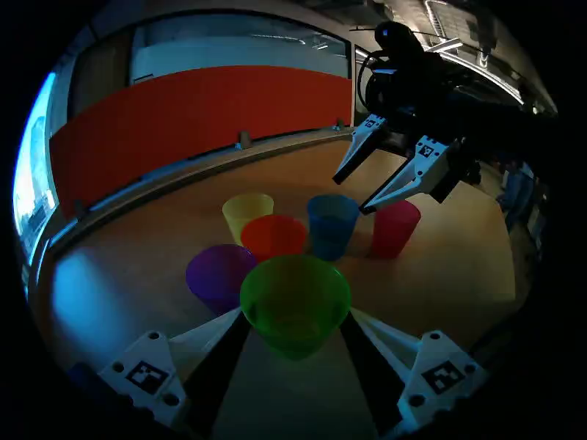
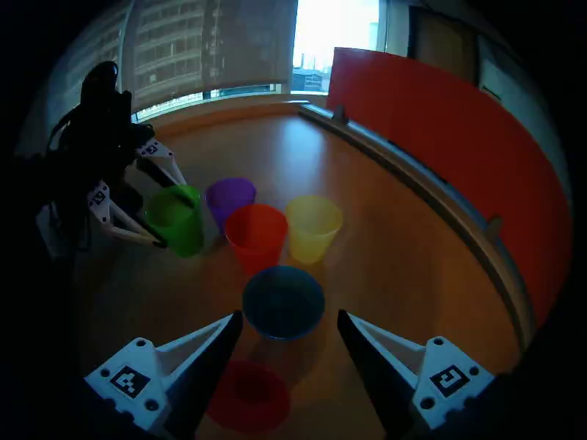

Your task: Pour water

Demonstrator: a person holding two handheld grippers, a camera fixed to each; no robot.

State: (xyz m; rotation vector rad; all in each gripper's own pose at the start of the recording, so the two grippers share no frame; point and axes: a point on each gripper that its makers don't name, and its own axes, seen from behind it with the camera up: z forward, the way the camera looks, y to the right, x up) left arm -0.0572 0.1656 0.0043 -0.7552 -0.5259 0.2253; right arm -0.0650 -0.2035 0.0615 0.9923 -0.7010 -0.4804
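Several coloured plastic cups stand close together on a wooden table. The green cup (image 1: 295,304) sits between the fingers of my left gripper (image 1: 295,315), and both fingers touch its sides. Behind it are the purple cup (image 1: 219,275), the orange-red cup (image 1: 273,236), the yellow cup (image 1: 247,213), the blue cup (image 1: 332,224) and the pink cup (image 1: 394,229). My right gripper (image 1: 351,194) hangs open above the blue and pink cups. In the right gripper view, the right gripper (image 2: 287,315) looks down on the blue cup (image 2: 283,302), with the pink cup (image 2: 248,396) under it. I cannot tell whether the cups hold water.
A long red panel (image 1: 198,117) runs along the table's far rail (image 1: 242,150). In the right gripper view, bright windows (image 2: 334,37) lie beyond the table. Bare tabletop (image 2: 411,257) spreads to the right of the cups.
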